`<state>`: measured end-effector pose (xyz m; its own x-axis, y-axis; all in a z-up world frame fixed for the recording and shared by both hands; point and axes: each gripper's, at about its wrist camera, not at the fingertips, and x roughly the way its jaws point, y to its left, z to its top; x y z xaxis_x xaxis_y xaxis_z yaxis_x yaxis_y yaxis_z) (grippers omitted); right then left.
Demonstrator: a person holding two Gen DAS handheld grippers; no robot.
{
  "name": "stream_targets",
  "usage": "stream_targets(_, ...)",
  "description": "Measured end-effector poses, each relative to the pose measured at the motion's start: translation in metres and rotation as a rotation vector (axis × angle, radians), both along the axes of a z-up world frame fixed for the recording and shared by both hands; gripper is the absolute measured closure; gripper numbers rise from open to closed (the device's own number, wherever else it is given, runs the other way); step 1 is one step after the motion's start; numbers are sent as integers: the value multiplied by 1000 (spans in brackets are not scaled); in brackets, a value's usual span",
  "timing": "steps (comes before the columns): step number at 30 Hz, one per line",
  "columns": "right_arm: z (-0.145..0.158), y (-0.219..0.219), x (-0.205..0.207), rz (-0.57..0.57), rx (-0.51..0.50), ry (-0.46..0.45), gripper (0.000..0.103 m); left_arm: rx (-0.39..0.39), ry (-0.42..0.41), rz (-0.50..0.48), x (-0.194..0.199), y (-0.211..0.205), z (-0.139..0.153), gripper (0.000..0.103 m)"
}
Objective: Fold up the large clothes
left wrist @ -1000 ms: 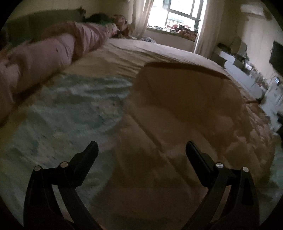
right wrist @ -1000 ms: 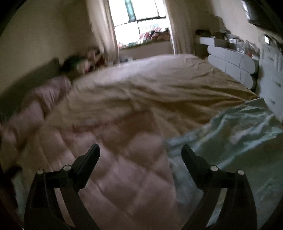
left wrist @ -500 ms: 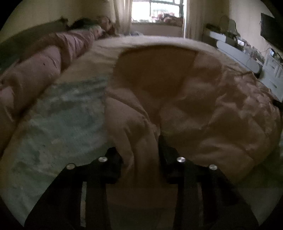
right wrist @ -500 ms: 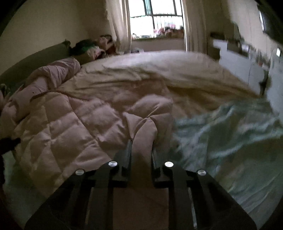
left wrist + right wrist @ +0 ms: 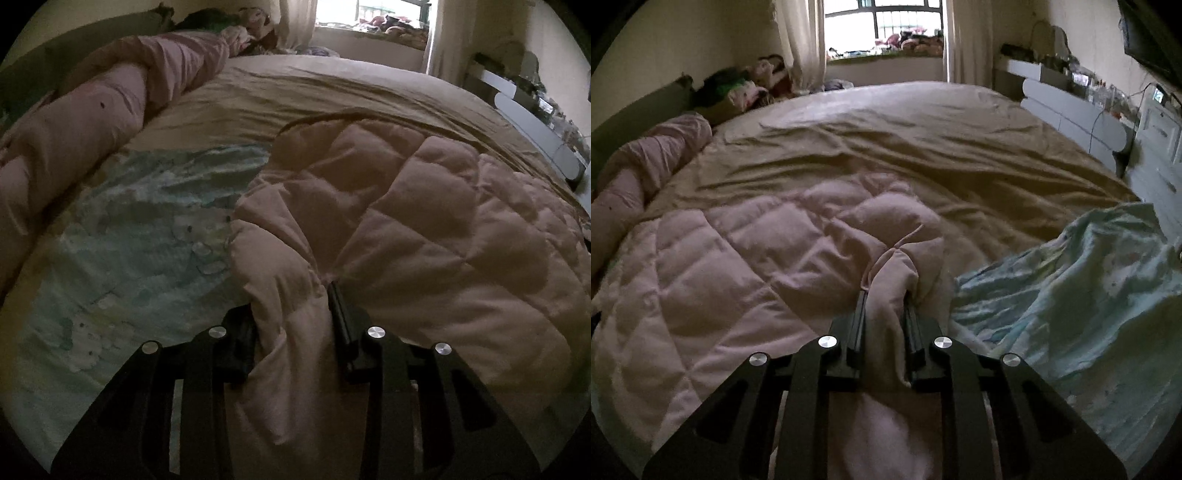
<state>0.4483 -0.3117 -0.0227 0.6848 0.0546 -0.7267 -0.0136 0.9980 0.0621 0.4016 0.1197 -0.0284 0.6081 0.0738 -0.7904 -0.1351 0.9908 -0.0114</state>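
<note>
A pale pink quilted comforter (image 5: 424,229) lies bunched on the bed over a tan sheet (image 5: 332,96). It also shows in the right wrist view (image 5: 731,266). My left gripper (image 5: 295,317) is shut on a pinched fold at the comforter's near left edge. My right gripper (image 5: 884,317) is shut on a pinched fold at its near right edge. A light teal patterned blanket (image 5: 140,236) lies under and beside the comforter, to the left in the left wrist view and to the right in the right wrist view (image 5: 1089,295).
A rolled pink duvet (image 5: 92,110) runs along the bed's left side by the headboard. Pillows and soft toys (image 5: 750,88) sit at the far corner. A window with curtains (image 5: 882,22) is beyond. White drawers (image 5: 1071,107) stand along the right wall.
Both grippers were open above the comforter a second ago. Each has since closed on a fold of its near edge, and both now hold it, with the views settled and sharper.
</note>
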Motion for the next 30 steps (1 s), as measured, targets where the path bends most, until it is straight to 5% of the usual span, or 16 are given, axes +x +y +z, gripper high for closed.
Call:
stream_targets(9,-22,2,4,-42,-24,44,73,20,-20,9,-1,-6,-10,73)
stream_targets(12,-11,-3,2,-100,18,91,63,37,-45,20,-9,-2,0,57)
stream_targets(14,12,-4,-10,-145,10,25,54,49,-67,18,-18,0,9,42)
stream_targets(17,45,21,-30,-102,-43,-131,27,63,-112,11,-30,-1,26,35)
stream_targets(22,70,104,-35,203,-39,-156,26,-7,-164,-40,-62,-19,47,27)
stream_targets(30,48,215,14,399,-25,72,41,-104,-52,-162,-83,-72,0,27)
